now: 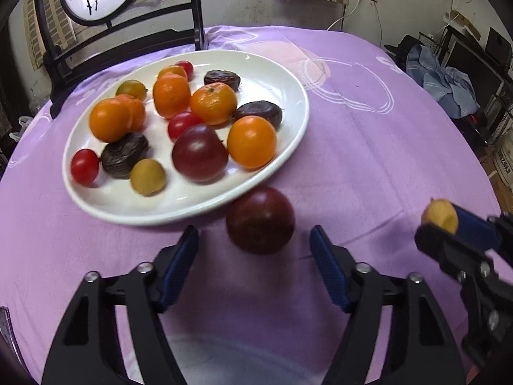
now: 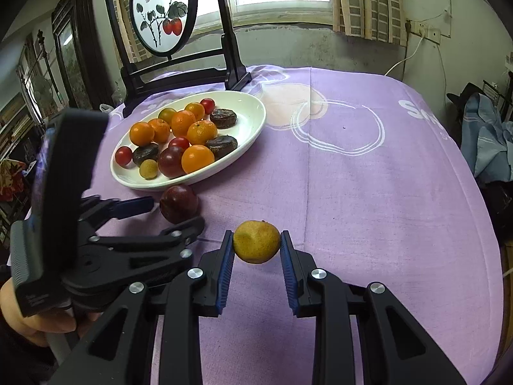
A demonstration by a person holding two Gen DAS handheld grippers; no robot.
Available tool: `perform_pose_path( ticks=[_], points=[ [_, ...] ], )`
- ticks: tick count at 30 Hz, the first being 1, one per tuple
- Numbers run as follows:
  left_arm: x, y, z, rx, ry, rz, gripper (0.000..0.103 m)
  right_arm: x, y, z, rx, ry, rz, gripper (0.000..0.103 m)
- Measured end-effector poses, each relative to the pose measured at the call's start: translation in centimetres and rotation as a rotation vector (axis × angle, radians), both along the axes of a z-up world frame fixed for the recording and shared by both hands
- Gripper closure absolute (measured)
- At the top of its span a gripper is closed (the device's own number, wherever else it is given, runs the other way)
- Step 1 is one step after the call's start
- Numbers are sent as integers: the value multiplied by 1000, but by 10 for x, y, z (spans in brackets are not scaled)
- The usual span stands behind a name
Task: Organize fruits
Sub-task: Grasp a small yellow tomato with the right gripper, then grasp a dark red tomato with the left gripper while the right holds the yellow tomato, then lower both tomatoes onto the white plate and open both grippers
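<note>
A white oval plate (image 1: 266,73) on the purple cloth holds several oranges, cherry tomatoes, dark wrinkled fruits, a small yellow fruit and a dark red plum. A second dark red plum (image 1: 260,219) lies on the cloth against the plate's near rim. My left gripper (image 1: 254,234) stands open just before it, its blue pads clear of the plum on either side. My right gripper (image 2: 256,243) is shut on a small yellow fruit (image 2: 256,241), held a little above the cloth. That gripper with its fruit (image 1: 440,215) also shows at the right edge of the left wrist view.
A round painted screen (image 2: 163,12) on a black stand rises behind the plate (image 2: 247,112). The purple cloth (image 2: 368,176) stretches wide to the right, to the table's rounded edge. Blue clothing (image 2: 487,141) lies beyond that edge. A hand (image 2: 32,320) holds the left gripper (image 2: 178,211).
</note>
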State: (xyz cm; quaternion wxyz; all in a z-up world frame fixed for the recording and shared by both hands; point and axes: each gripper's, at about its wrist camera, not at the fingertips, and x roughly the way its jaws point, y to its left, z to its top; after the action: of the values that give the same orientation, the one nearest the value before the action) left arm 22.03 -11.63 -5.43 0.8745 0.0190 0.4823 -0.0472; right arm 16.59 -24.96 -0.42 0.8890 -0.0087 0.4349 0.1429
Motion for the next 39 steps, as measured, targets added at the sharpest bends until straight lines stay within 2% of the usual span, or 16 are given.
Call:
perform_pose_path(
  ticks=[1,5,13,17,24,27,32,39],
  points=[
    [5,-1,-2,-3,11,7,45,1,0,0,3,3,0,74],
    [7,-5,-3,26,-8,5,63,0,3,-2,4,4,9,74],
    [-31,5,6,89,-61,-38,63,-2,6,-1,-10,-10,15,74],
    [-50,19,16,57,-67,-42,63,-5,11,-2,-17,-20,25,74],
    [-63,49,50,35,-140,-24,63,-7,26,5,-20,-61,38,74],
    [-55,58,62,42,-160,-13,63,-3,37,17,-14,-94,47,74],
    [-22,77,78,29,-186,25,63,27,69,36,-24,-137,87,74],
    [41,106,70,11,-163,115,63,87,105,21,-23,-101,80,74]
  ],
)
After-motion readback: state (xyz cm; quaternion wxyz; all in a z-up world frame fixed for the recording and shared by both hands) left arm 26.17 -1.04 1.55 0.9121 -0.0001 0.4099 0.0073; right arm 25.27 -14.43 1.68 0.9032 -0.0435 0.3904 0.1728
